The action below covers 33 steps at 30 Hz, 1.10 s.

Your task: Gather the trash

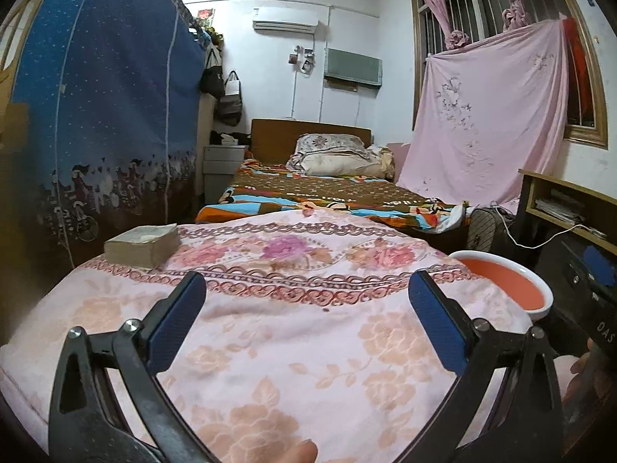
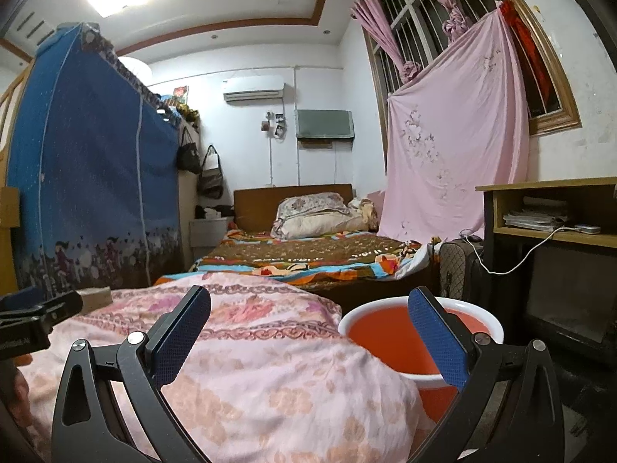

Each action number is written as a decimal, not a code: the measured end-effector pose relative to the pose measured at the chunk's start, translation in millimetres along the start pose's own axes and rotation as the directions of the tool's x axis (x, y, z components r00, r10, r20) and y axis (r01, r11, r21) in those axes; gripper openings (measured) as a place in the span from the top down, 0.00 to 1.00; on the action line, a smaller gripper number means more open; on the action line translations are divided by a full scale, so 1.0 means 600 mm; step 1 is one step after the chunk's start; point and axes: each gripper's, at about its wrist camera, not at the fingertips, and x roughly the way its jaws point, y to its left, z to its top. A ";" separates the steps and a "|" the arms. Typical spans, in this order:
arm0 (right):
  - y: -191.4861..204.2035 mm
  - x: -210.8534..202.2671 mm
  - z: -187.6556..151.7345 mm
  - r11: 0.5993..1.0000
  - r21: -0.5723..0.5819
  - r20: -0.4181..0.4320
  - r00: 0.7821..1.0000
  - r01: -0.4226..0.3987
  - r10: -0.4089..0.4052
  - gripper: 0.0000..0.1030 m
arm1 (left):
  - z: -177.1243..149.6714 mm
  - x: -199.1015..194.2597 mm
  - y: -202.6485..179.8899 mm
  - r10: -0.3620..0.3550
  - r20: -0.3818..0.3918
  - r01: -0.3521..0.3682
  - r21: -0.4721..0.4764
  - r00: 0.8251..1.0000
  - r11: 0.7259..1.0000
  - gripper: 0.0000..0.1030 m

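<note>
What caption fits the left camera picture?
Open left gripper above a pink floral blanket, tissue stack ahead, orange basin right.

Both cameras are looking low and forward along their own fingers, down the room toward the far bed with the wooden headboard (image 1: 308, 135). The left wrist view is sitting close above the surface draped in pink floral cloth (image 1: 293, 332), facing along it. The right wrist view is sitting further right, taking in that cloth's edge and the red plastic basin with a white rim (image 2: 389, 343). Both are sharing the cloth, basin, bed and blue fabric wardrobe (image 1: 108, 96).
</note>
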 end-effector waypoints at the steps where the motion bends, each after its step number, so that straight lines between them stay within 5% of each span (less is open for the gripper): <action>1: 0.004 0.000 -0.004 1.000 -0.010 -0.001 1.000 -0.001 0.001 0.00 | -0.003 -0.001 0.003 0.004 0.003 -0.004 -0.001 1.000 1.000 0.11; 33: 0.012 0.008 -0.031 1.000 -0.016 -0.044 0.999 -0.005 0.005 0.00 | -0.024 -0.005 0.003 0.022 0.023 -0.023 0.021 0.999 1.000 0.11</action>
